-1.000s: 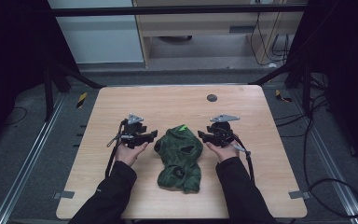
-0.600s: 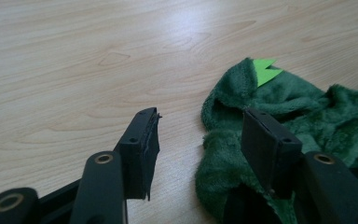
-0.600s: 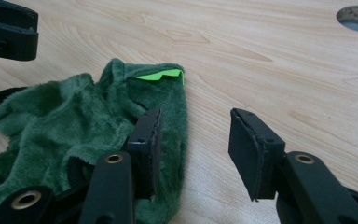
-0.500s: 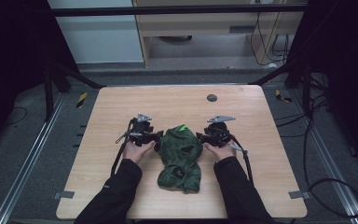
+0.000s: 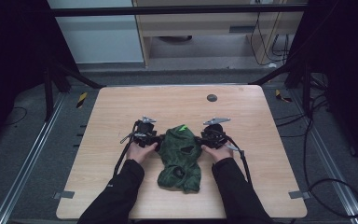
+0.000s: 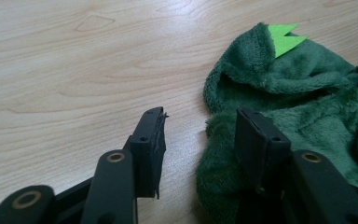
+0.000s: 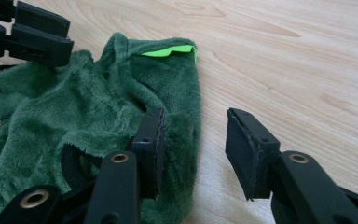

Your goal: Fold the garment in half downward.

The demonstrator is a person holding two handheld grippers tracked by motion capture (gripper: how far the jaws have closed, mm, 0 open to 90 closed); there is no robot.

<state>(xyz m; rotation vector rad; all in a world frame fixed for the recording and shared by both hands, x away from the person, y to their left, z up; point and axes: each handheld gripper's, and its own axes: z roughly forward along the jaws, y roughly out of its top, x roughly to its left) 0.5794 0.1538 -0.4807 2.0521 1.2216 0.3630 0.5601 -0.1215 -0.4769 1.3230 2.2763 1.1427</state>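
Green fuzzy clothing [image 5: 181,156] lies in a crumpled heap on the counter [image 5: 121,107], near the middle and closer to the person's edge than to the far edge. It is soft and dark green, with a bright green pointy patch [image 5: 182,127] at its far end.

A second ago both hands were farther out to the sides, well apart from the cloth. Now they have come in close, one on each side of its far end. That looks like the start of a grab, so the lifting or spreading has not begun yet.

On the left side sits the left hand-held gripper [image 5: 154,139]. In the left gripper view its jaws are spread wide [image 6: 200,135]. One jaw rests over the fluffy edge of the cloth and the other is over bare wood, so the edge sits between them but is not pinched.

On the right side sits the right hand-held gripper [image 5: 204,136]. In the right gripper view its jaws are spread too [image 7: 193,140]. One jaw is against the cloth's edge and the other is out over the wood. Nothing is squeezed there either.

My guess is that both grippers need to close on the edges next, and the thick fuzz could slip out if they bite too little.

Far off near the far edge of the counter is a small dark round spot [image 5: 211,97]. No boxes, bowls or baskets are on the counter.
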